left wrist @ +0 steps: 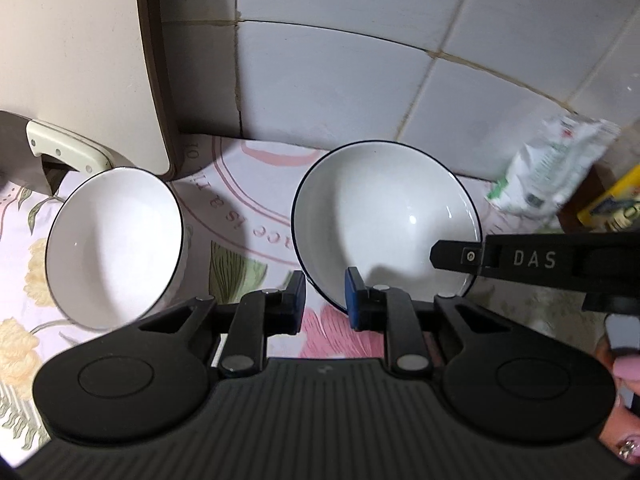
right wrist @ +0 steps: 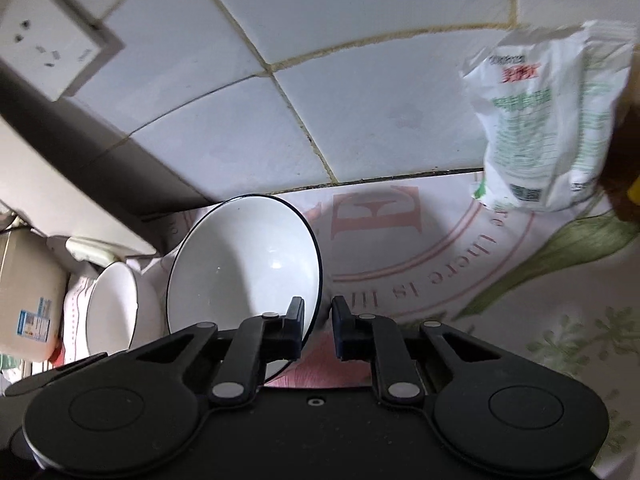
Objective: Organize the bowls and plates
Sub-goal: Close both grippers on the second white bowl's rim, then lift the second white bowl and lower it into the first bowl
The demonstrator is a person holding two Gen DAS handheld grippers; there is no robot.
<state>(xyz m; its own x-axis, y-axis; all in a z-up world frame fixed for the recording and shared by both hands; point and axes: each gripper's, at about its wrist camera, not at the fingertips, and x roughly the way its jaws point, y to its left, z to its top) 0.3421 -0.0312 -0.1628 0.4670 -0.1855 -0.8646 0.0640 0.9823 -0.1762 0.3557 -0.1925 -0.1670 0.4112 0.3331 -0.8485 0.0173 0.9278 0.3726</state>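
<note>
Bowl rim (right wrist: 314, 276) is straddled by both parted grippers, left (left wrist: 325, 300) and right (right wrist: 318, 322); beside the bowl, a second bowl (left wrist: 116, 246) and a white packet (right wrist: 548, 120) are seen.

Dim, soft light; glare spots inside the bowl (left wrist: 384, 216); fisheye-bent, blurred edges.

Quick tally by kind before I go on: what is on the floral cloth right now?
Bowls, white with dark rim: 2, the right bowl and the left bowl
Printed white packets: 1, the packet at the tiled wall
Plates: 0 in view
Total: 3
</note>
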